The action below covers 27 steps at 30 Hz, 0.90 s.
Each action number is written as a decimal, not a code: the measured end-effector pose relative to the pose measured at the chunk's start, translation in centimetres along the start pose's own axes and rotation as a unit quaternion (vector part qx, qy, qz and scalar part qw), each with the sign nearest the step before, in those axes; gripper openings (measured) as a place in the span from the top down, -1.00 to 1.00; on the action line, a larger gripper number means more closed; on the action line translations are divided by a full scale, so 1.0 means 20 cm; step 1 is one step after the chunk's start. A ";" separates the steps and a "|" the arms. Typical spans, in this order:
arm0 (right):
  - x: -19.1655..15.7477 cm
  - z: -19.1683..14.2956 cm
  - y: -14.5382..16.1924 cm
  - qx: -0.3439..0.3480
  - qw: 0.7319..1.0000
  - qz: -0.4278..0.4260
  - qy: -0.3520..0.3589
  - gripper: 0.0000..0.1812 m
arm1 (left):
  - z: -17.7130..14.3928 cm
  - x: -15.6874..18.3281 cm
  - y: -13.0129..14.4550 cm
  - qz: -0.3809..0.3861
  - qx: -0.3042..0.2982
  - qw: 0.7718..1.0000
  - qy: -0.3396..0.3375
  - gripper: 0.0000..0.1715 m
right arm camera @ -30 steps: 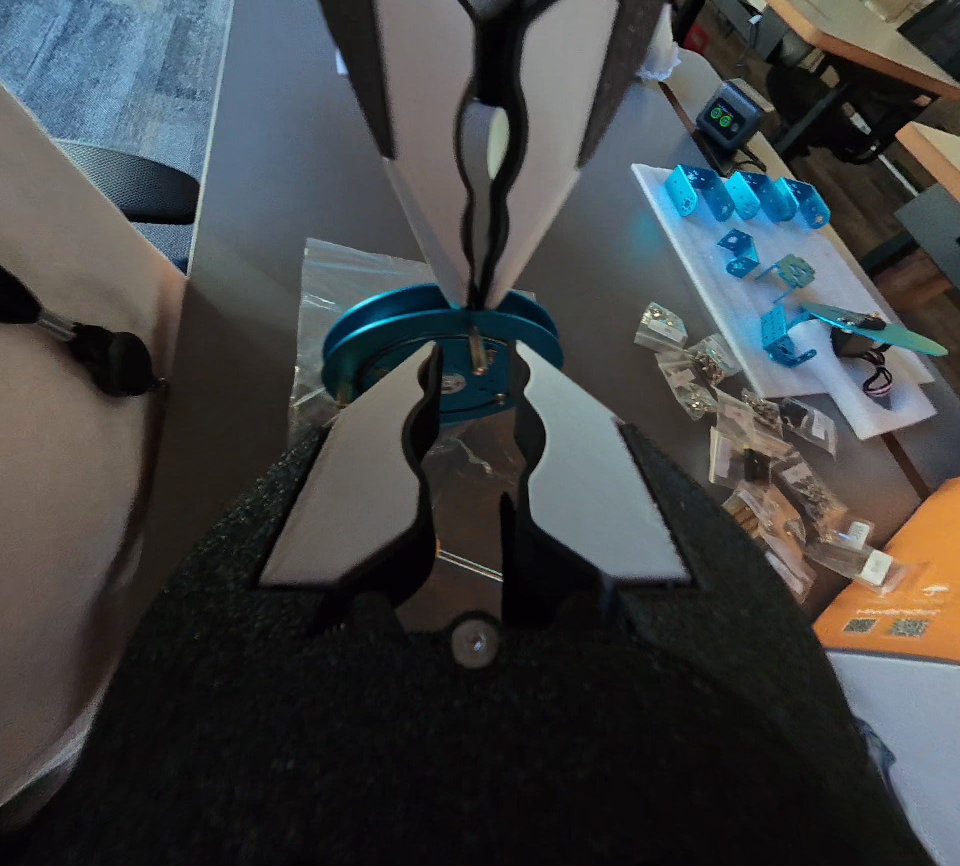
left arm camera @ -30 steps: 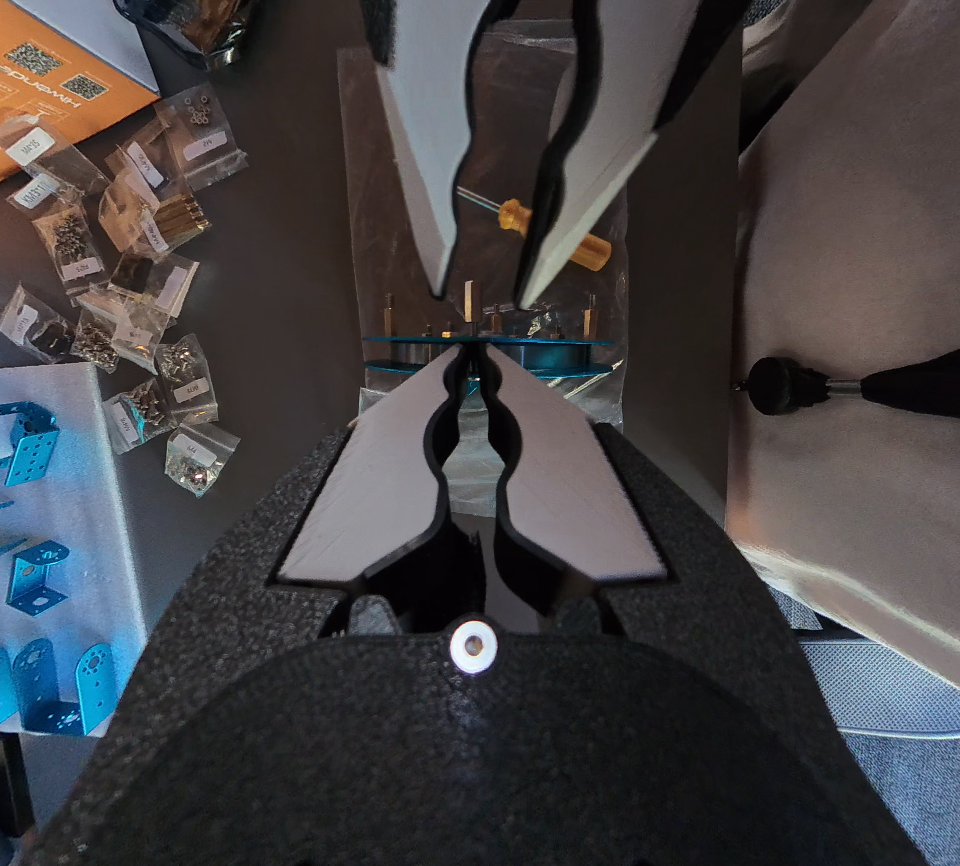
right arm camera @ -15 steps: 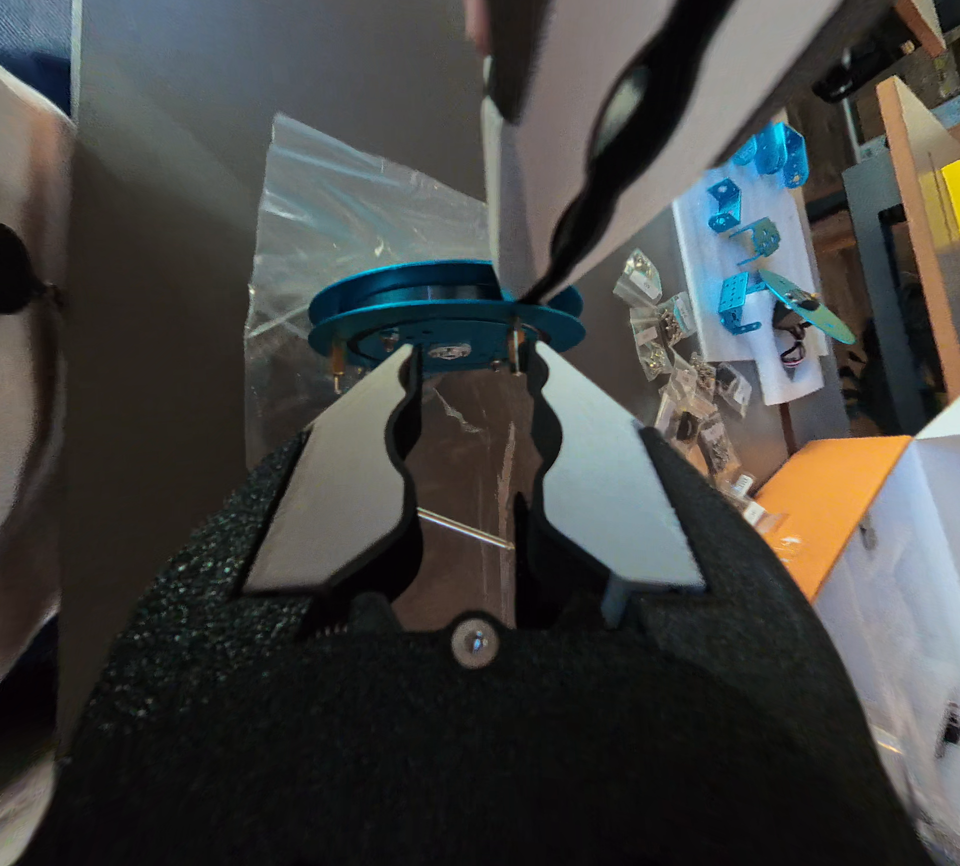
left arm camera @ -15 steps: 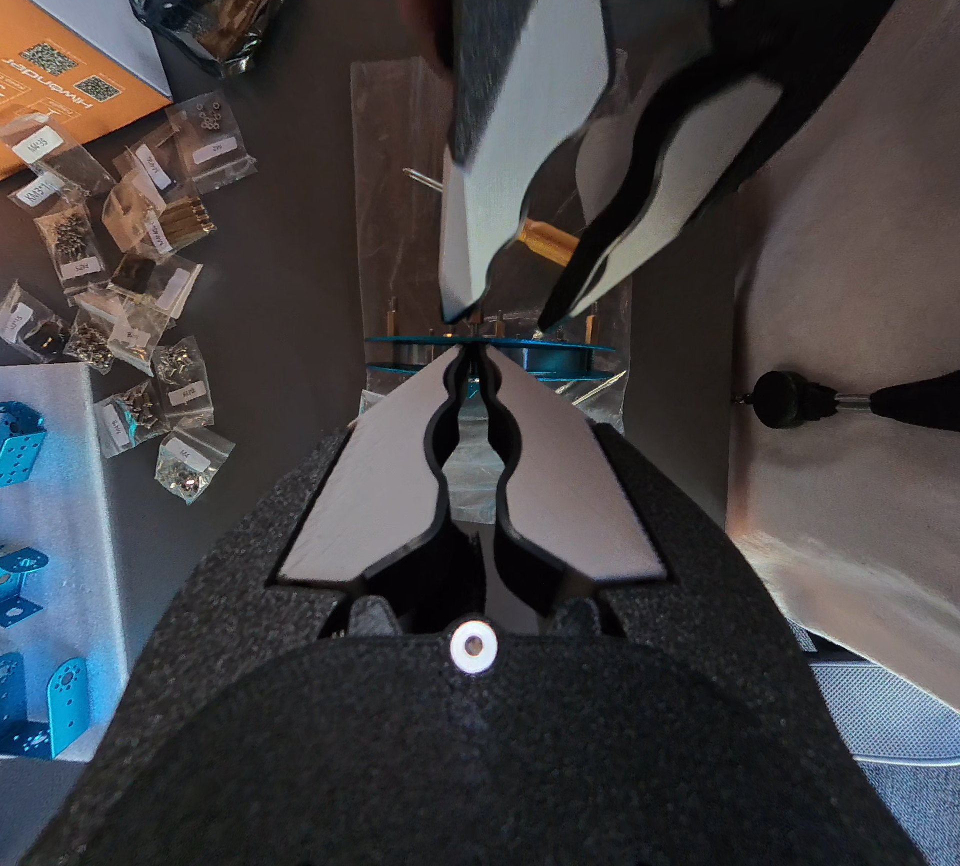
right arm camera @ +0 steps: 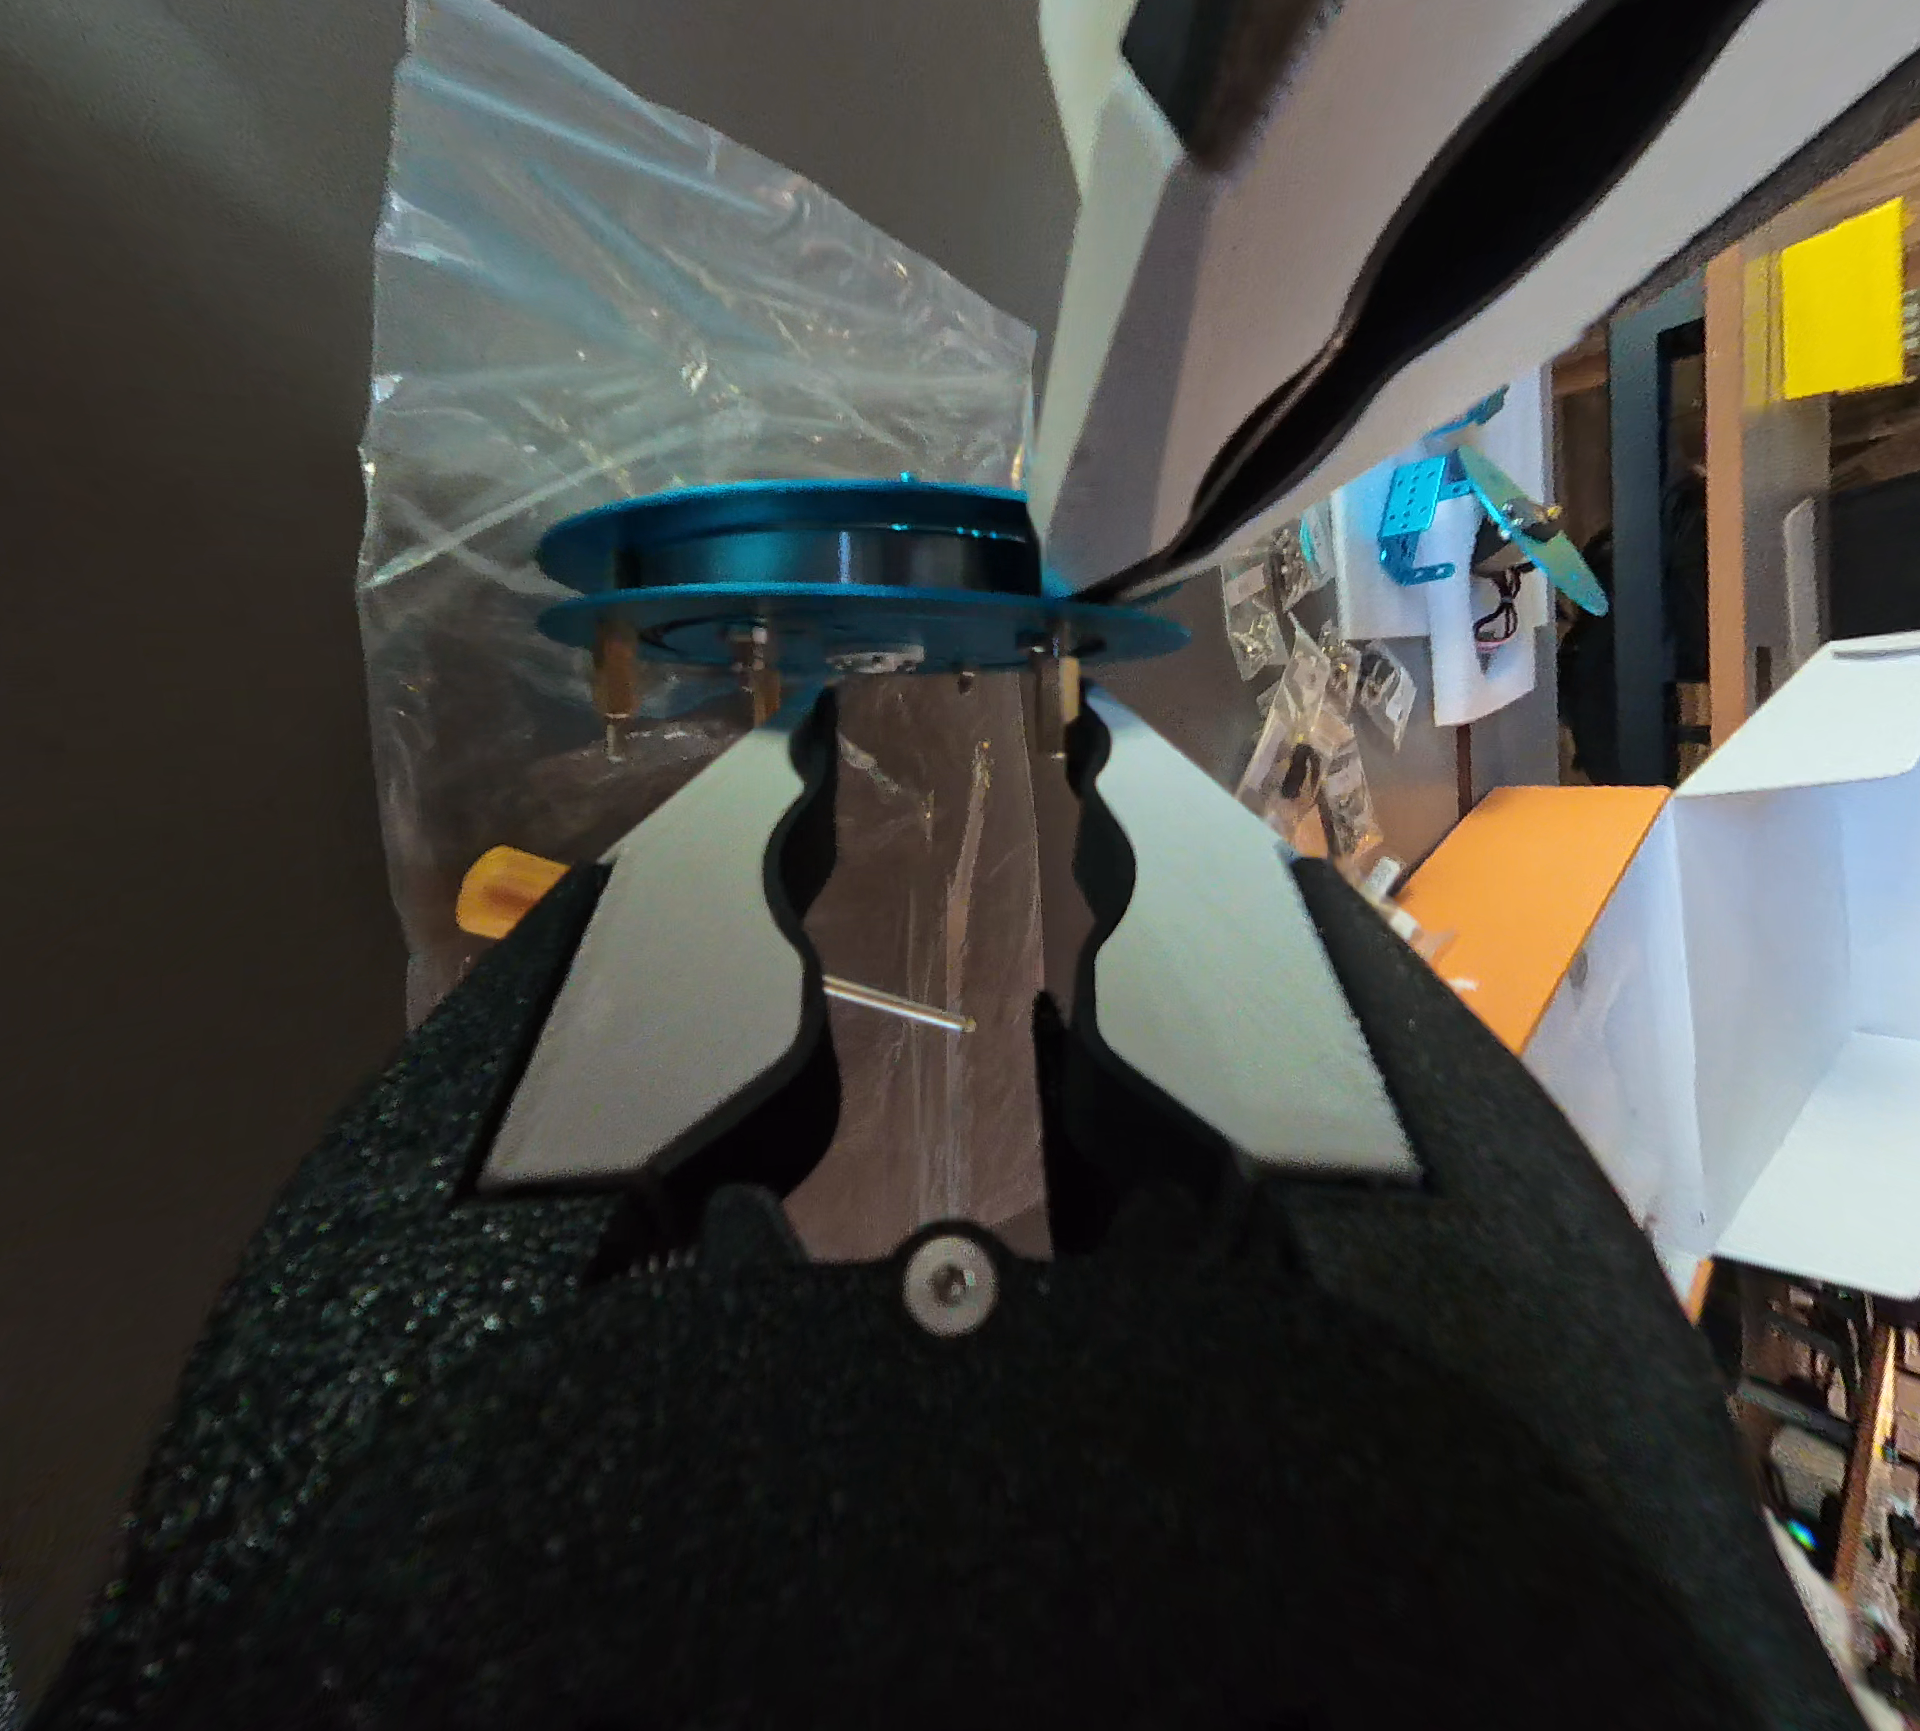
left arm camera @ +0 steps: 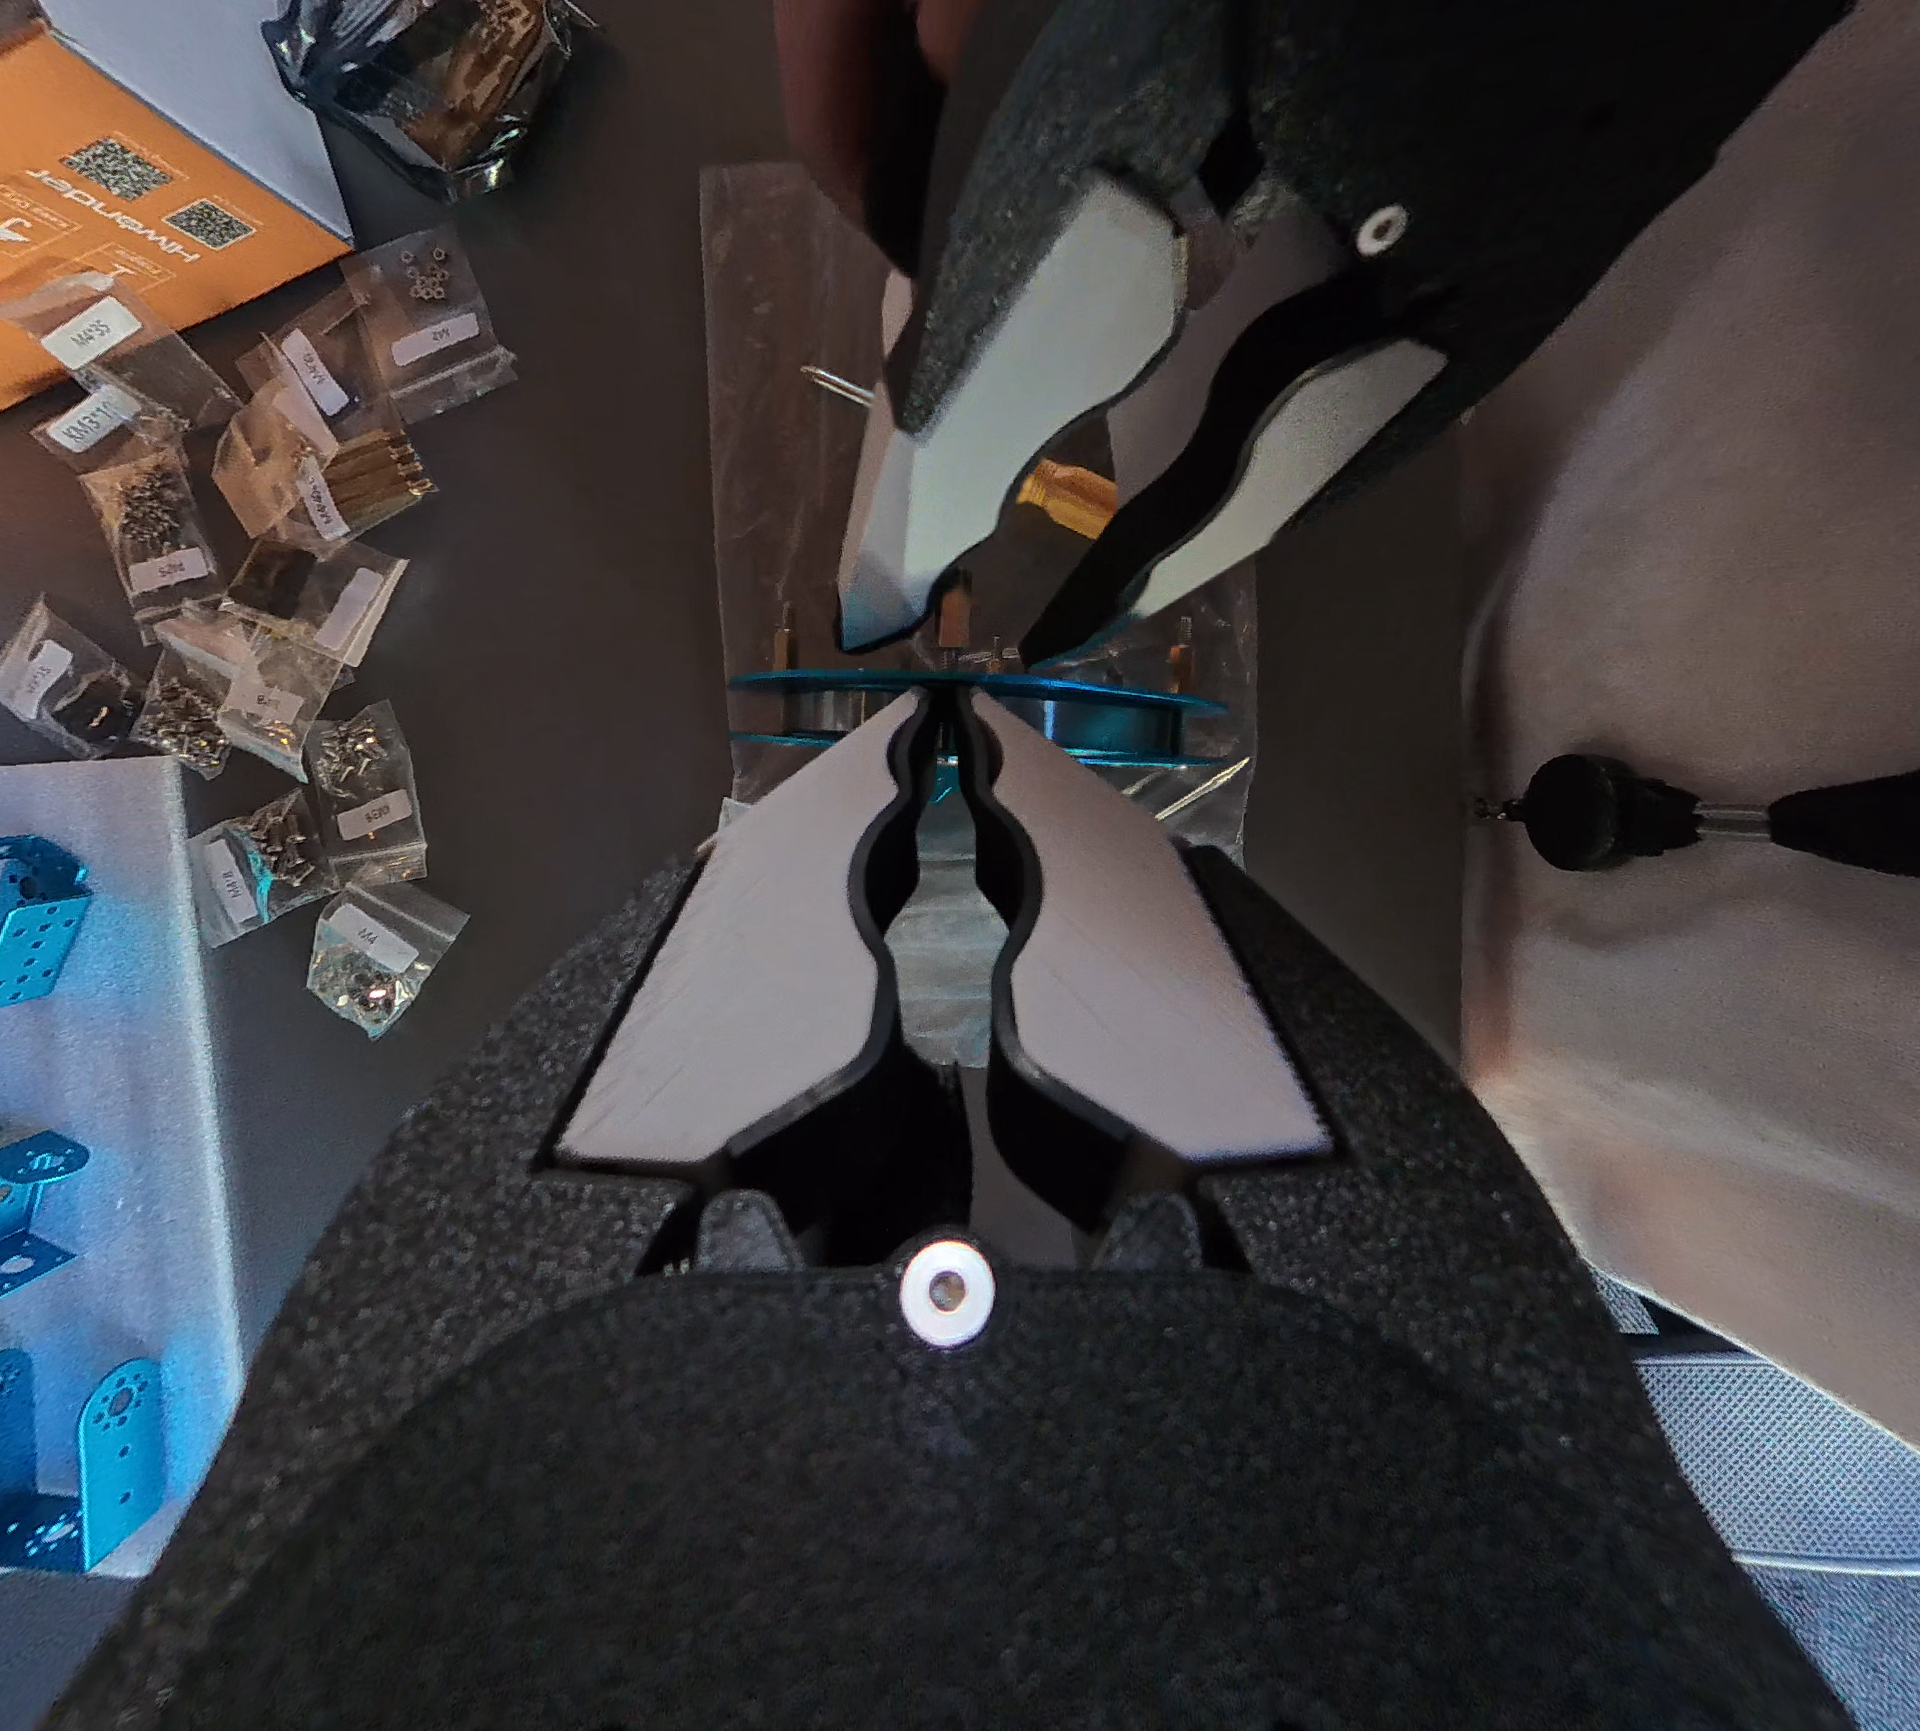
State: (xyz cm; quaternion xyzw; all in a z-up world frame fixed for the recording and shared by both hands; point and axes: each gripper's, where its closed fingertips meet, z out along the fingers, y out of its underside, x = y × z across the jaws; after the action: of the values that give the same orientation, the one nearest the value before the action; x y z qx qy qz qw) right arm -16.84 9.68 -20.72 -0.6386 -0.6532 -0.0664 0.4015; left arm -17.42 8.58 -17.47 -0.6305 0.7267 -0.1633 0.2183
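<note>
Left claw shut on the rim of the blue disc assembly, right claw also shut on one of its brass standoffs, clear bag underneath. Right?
Not quite. The right claw is open: the right wrist view shows its fingers spread apart, a brass standoff just beside one tip, not clamped. The rest holds: the left claw is shut on the rim of the blue disc assembly, with the clear bag underneath.

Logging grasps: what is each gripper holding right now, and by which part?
Left gripper: shut on the rim of the blue disc assembly. Right gripper: jaws open around a brass standoff on the assembly, holding nothing.

Printed white labels [left arm camera: 436,339] on parts bags [left arm camera: 312,601]; codes on orange box [left arm camera: 156,247].
</note>
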 end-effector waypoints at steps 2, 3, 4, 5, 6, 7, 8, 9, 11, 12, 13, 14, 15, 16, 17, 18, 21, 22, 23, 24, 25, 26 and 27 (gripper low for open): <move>0.03 -0.05 0.00 -0.007 1.000 0.003 0.014 0.52 | 0.00 0.00 0.00 0.001 0.002 1.000 -0.001 0.97; 0.03 -0.09 -0.02 0.002 1.000 0.003 0.017 0.55 | 0.00 0.00 0.00 0.001 0.002 1.000 0.000 0.97; 0.03 -0.12 -0.04 0.011 1.000 0.003 0.016 0.58 | 0.00 0.00 0.00 0.001 0.003 1.000 0.000 0.97; 0.02 -0.14 -0.06 0.015 1.000 0.000 0.015 0.61 | 0.00 -0.01 0.00 0.001 0.004 1.000 0.000 0.98; 0.01 -0.13 -0.06 0.012 1.000 -0.007 0.015 0.61 | 0.00 -0.01 0.00 0.002 0.005 1.000 0.001 0.98; 0.01 -0.10 -0.05 0.002 1.000 -0.013 0.019 0.58 | 0.00 -0.01 -0.01 0.003 0.005 1.000 0.000 0.98; 0.00 -0.06 -0.03 -0.005 1.000 -0.015 0.023 0.51 | 0.00 -0.01 -0.01 0.003 0.005 1.000 -0.004 0.98; 0.01 -0.04 -0.02 -0.006 0.999 -0.020 0.034 0.49 | 0.01 -0.02 -0.01 0.002 0.005 1.000 -0.008 0.98; 0.03 -0.03 -0.02 -0.007 0.999 -0.025 0.042 0.55 | 0.01 -0.03 -0.01 0.001 0.006 1.000 -0.011 0.98; 0.04 -0.03 -0.01 -0.008 0.999 -0.020 0.038 0.57 | 0.01 -0.03 -0.01 0.001 0.008 1.000 -0.009 0.98; 0.05 -0.05 0.00 -0.010 0.999 -0.016 0.038 0.56 | 0.01 -0.02 -0.01 0.003 0.010 1.000 -0.006 0.98; 0.06 -0.07 0.01 -0.013 0.999 -0.016 0.044 0.57 | 0.01 -0.02 -0.01 0.005 0.010 1.000 -0.007 0.98; 0.07 -0.10 0.01 -0.011 0.999 -0.015 0.048 0.60 | 0.01 -0.02 -0.01 0.005 0.010 1.000 -0.008 0.98; 0.06 -0.13 -0.01 -0.002 0.999 -0.014 0.042 0.63 | 0.01 -0.02 -0.01 0.003 0.011 1.000 -0.007 0.98; 0.04 -0.14 -0.03 0.007 0.999 -0.013 0.032 0.66 | 0.01 -0.03 -0.01 0.002 0.012 1.000 -0.006 0.98; 0.03 -0.13 -0.04 0.009 0.999 -0.015 0.032 0.64 | 0.01 -0.03 -0.01 0.001 0.012 1.000 -0.006 0.98; 0.03 -0.03 -0.01 -0.011 0.999 -0.028 0.040 0.56 | 0.01 -0.03 -0.01 0.004 0.012 1.000 -0.012 0.98; 0.03 -0.02 0.00 -0.016 0.999 -0.028 0.036 0.56 | 0.01 -0.03 -0.01 0.004 0.013 1.000 -0.012 0.98; 0.04 -0.02 0.00 -0.022 0.999 -0.023 0.035 0.58 | 0.01 -0.02 -0.01 0.004 0.014 1.000 -0.009 0.98; 0.05 -0.03 0.01 -0.029 0.999 -0.018 0.041 0.55 | 0.00 -0.01 -0.01 0.004 0.015 1.000 -0.007 0.98; 0.07 -0.07 0.01 -0.032 0.998 -0.018 0.048 0.56 | 0.00 -0.01 -0.01 0.005 0.014 1.000 -0.008 0.98; 0.07 -0.11 -0.01 -0.024 0.998 -0.019 0.051 0.58 | 0.00 -0.02 -0.01 0.005 0.014 1.000 -0.010 0.98; 0.06 -0.14 -0.04 -0.011 0.999 -0.018 0.047 0.61 | 0.00 -0.02 -0.01 0.004 0.015 1.000 -0.009 0.98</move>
State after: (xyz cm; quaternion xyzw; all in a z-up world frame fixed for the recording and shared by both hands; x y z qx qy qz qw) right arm -16.19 8.76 -17.85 -0.6269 -0.6442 -0.1110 0.4239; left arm -17.27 8.87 -17.41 -0.6255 0.7250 -0.1668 0.2350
